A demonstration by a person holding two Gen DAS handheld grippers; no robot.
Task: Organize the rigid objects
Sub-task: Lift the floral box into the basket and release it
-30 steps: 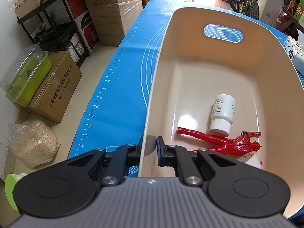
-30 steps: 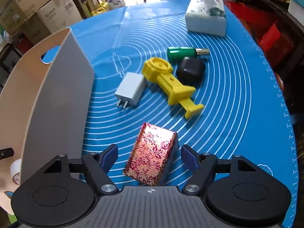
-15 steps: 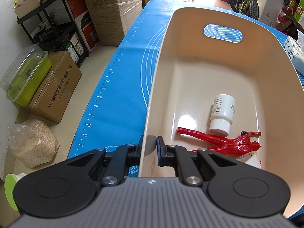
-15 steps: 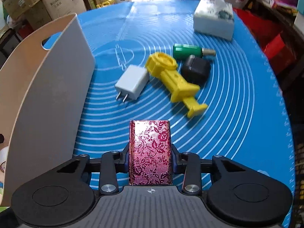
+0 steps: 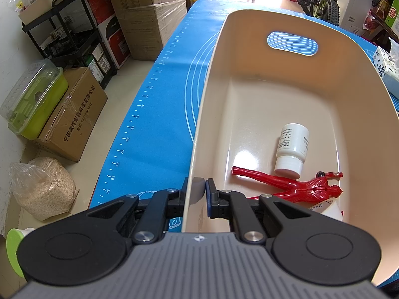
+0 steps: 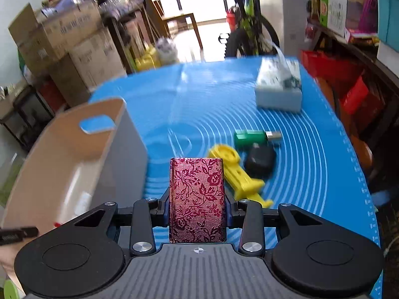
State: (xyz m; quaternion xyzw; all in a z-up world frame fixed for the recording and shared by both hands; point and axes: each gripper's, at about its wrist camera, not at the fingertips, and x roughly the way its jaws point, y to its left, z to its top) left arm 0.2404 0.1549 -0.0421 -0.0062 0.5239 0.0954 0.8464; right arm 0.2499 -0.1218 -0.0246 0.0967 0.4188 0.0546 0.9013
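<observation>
My right gripper [image 6: 198, 209] is clamped on the red floral box [image 6: 198, 199], one pad on each side wall, the box upright and off the blue mat [image 6: 311, 174]. My left gripper [image 5: 197, 194] is pinched nearly closed on the near wall of the cream bin [image 5: 207, 124], one finger outside and one inside, steadying it. In my judgement the step in hand is carrying the box across to the bin, which stands just left of it in the right wrist view. Risks noted: the box looks glossy and is gripped on its lower half only, so it could pivot or slip between the pads if I swing it fast; the blur in the right wrist view suggests the hand is in motion. The box could also catch the bin's rim on the way over, and the bin could tip or slide if my left grip gives. If I let it go from high up it may land on the contents. Count inside the bin: one white bottle [image 5: 291, 149] lying on its side, one red figure [image 5: 299, 184] just beside it, and one white item partly hidden by my gripper, which I cannot identify. Count left on the mat: one yellow plastic toy [image 6: 239, 174], one black case [image 6: 260, 160], one green cylinder [image 6: 251, 138], one tissue pack [image 6: 279, 87]. Any white charger on the mat is hidden from me.
</observation>
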